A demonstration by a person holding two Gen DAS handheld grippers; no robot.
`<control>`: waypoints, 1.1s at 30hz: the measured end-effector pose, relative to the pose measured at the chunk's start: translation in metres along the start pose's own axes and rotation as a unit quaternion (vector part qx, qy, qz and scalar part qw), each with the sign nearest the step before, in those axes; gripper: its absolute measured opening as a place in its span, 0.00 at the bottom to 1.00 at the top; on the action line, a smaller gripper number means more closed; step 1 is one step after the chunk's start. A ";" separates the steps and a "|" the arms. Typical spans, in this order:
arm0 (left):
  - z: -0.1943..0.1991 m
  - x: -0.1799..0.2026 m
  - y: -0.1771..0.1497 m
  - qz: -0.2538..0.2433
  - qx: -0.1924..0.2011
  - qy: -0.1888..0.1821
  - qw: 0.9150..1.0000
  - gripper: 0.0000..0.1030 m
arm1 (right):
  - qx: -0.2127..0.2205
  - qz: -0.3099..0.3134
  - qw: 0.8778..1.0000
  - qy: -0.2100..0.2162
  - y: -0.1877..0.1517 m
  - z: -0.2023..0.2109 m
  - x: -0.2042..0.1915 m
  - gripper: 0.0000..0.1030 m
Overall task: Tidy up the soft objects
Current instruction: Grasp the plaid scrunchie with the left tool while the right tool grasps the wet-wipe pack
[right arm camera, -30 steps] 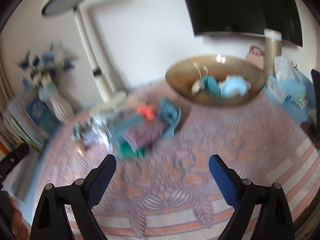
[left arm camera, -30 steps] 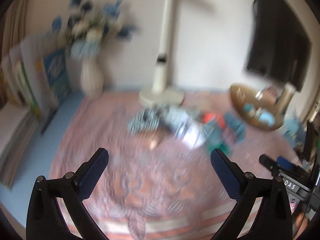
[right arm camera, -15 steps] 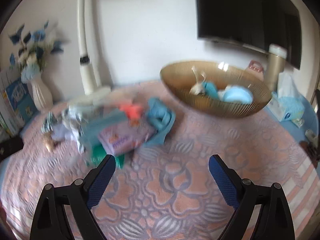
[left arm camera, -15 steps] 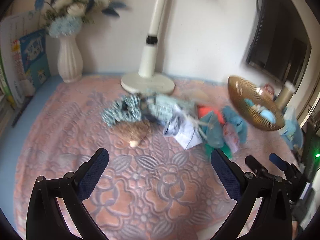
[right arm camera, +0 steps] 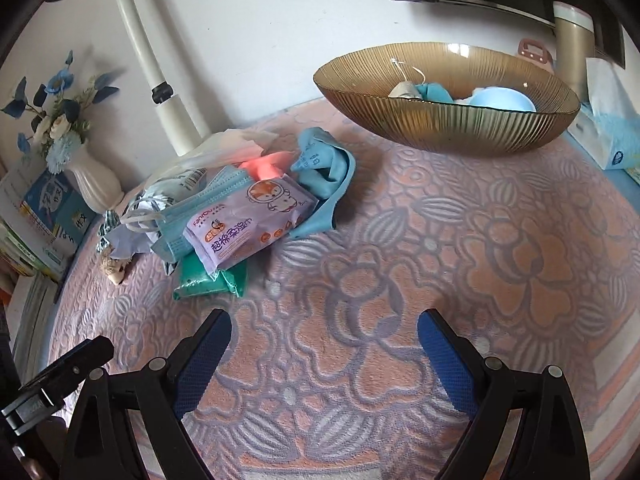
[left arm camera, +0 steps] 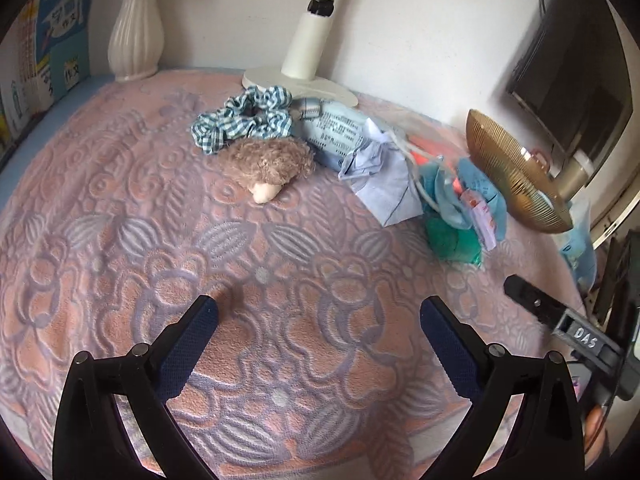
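A heap of soft things lies on the pink patterned cloth (left arm camera: 280,280). In the left wrist view it holds a checked scrunchie (left arm camera: 244,118), a brown plush hedgehog (left arm camera: 268,162), a pale blue tissue pack (left arm camera: 340,130), a crumpled lilac cloth (left arm camera: 384,184) and a green pack (left arm camera: 454,242). The right wrist view shows a lilac wipes pack (right arm camera: 248,226), a face mask (right arm camera: 200,204), a blue cloth (right arm camera: 324,172) and the green pack (right arm camera: 210,278). A ribbed gold bowl (right arm camera: 448,120) holds several pale blue items. My left gripper (left arm camera: 318,316) and right gripper (right arm camera: 324,328) both hang open and empty, short of the heap.
A white lamp base (left arm camera: 300,80) and a white vase (left arm camera: 134,40) stand at the back by the wall. Books (right arm camera: 44,212) are stacked at the left edge. A tissue box (right arm camera: 608,132) sits right of the bowl. A dark screen (left arm camera: 580,80) hangs on the wall.
Both grippers have moved down and forward toward the heap, so the objects now look larger and sharper. Nothing was picked up and both stay open.
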State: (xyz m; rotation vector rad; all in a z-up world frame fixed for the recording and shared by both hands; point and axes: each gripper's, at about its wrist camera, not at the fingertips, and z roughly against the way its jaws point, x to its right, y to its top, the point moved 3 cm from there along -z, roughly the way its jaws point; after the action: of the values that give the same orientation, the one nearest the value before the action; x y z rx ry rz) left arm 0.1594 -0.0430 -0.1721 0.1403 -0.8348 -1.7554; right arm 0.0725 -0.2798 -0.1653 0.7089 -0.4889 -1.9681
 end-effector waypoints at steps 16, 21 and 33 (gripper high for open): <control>0.064 -0.003 0.109 -0.152 0.016 0.061 0.986 0.99 | -0.013 0.031 0.999 0.005 0.036 0.028 -0.047 0.91; 0.004 -0.027 0.125 -0.094 -0.021 0.023 0.995 0.98 | -0.026 -0.016 0.999 0.018 0.064 0.028 -0.046 0.91; -0.063 -0.049 0.125 -0.019 -0.089 -0.042 0.995 0.84 | -0.156 -0.176 0.968 0.091 0.079 -0.047 -0.037 0.67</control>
State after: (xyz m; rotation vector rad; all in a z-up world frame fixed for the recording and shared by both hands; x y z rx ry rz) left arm 0.3068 -0.0439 -0.1600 -0.0353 -0.7361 -1.8733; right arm 0.1685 -0.2857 -0.1434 0.8033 0.0663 -2.2151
